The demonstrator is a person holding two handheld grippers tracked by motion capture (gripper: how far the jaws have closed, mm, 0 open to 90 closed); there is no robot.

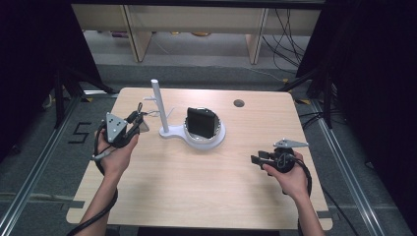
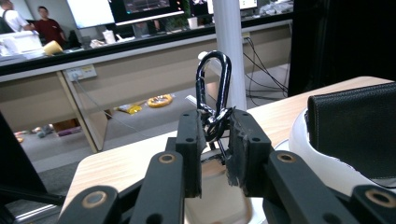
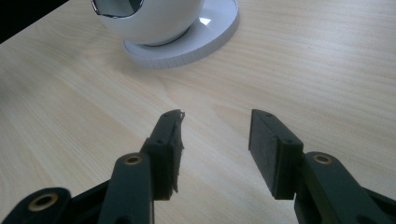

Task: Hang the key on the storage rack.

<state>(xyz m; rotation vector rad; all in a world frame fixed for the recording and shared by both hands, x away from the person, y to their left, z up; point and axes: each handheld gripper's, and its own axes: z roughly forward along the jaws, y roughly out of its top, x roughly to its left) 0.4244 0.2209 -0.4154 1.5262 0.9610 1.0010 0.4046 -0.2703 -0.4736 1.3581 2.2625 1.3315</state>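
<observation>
A black carabiner with a key ring stands up between the jaws of my left gripper, which is shut on it. In the high view that left gripper hovers just left of the white stand's post and its side pegs. A white bowl on the stand's base holds a black leather wallet; the wallet shows at the right of the left gripper view. My right gripper is open above bare tabletop, the bowl ahead of it; in the high view it sits at the table's right.
The wooden table has a round cable hole near its far edge. Shelving and cables lie beyond the table. Black frames flank both sides. People stand at a far counter in the left gripper view.
</observation>
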